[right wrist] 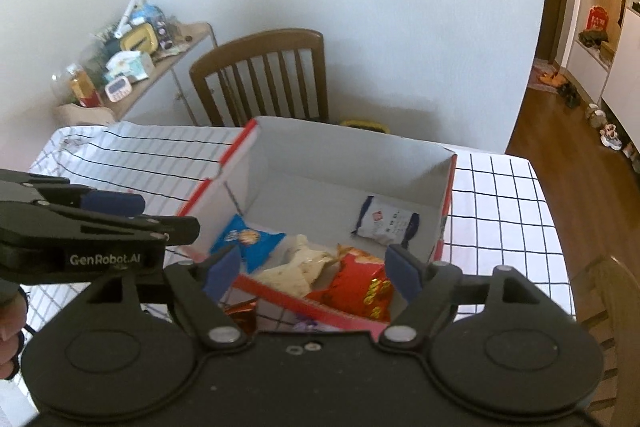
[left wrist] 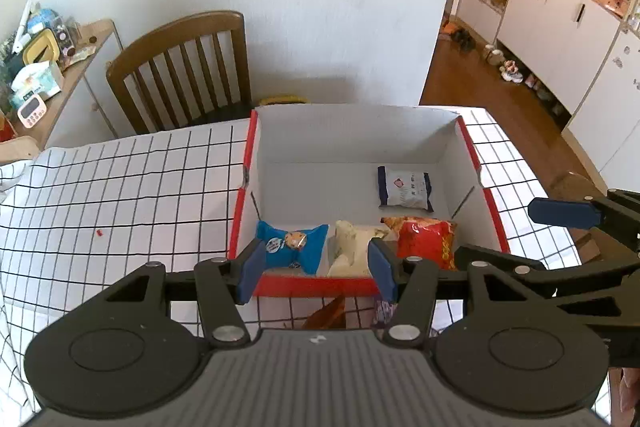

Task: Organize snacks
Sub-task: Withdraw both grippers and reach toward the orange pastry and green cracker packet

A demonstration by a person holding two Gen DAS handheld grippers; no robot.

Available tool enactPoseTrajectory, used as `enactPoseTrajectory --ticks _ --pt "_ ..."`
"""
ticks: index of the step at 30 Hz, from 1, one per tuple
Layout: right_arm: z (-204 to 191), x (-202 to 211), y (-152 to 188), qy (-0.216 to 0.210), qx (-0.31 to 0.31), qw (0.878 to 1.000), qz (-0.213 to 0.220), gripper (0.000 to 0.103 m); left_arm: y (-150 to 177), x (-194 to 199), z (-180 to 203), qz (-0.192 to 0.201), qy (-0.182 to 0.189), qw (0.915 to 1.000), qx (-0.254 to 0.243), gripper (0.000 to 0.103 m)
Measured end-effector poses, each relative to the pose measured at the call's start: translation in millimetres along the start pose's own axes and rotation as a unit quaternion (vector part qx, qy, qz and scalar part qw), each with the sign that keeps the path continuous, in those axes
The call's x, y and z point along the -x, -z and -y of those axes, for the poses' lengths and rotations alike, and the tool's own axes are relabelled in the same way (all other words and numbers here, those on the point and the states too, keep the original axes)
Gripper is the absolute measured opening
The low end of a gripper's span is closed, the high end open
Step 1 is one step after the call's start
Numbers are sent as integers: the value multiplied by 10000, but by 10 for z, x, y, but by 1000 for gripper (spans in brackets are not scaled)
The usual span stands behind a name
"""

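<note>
With both grippers' fingers apart & empty over the box, red bag at 5 o'clock inside w/ 3 other snacks, you risk snagging the near wall when reaching for wrappers left on the tabletop.

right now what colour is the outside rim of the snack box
Red, around a white inside; the box rim shows best in the left wrist view.

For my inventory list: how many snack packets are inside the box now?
4: blue packet front left, cream packet front middle, red packet front right, white packet behind it. More may hide below the near wall.
</note>
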State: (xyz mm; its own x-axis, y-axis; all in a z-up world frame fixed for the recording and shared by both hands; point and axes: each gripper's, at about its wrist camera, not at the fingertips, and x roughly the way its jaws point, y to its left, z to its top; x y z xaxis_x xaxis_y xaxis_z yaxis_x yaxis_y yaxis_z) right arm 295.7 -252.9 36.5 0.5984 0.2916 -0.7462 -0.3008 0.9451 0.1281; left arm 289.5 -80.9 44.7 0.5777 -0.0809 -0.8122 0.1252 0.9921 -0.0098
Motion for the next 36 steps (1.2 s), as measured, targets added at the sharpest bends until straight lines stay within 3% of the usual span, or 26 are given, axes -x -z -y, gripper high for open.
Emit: enactPoseTrajectory --ticks 6,9,16,21,23,26,29,36 --pt "-195 233 137 -145 38 9997 168 83 215 299 -57 214 42 9997 -54 56" --pt "-261 341 218 -200 28 9995 246 86 323 428 -110 300 94 9995 -33 65" --pt "-454 575 414 -352 70 9985 405 90 549 677 -242 543 261 9982 64 71" --pt "-558 735 518 -484 14 9970 599 97 707 904 -411 889 602 9934 416 85" --pt "-583 772 566 -558 -14 9966 611 98 778 982 -472 933 659 9924 448 85" --pt "-634 791 657 -575 -7 9968 560 98 904 1041 -575 948 641 9923 476 87" --pt "-674 750 760 -533 -10 9975 458 102 1047 1046 -725 874 700 9916 646 98" --pt "-725 449 1052 -456 -116 9989 7 102 1444 820 -1042 428 343 9934 1009 99"
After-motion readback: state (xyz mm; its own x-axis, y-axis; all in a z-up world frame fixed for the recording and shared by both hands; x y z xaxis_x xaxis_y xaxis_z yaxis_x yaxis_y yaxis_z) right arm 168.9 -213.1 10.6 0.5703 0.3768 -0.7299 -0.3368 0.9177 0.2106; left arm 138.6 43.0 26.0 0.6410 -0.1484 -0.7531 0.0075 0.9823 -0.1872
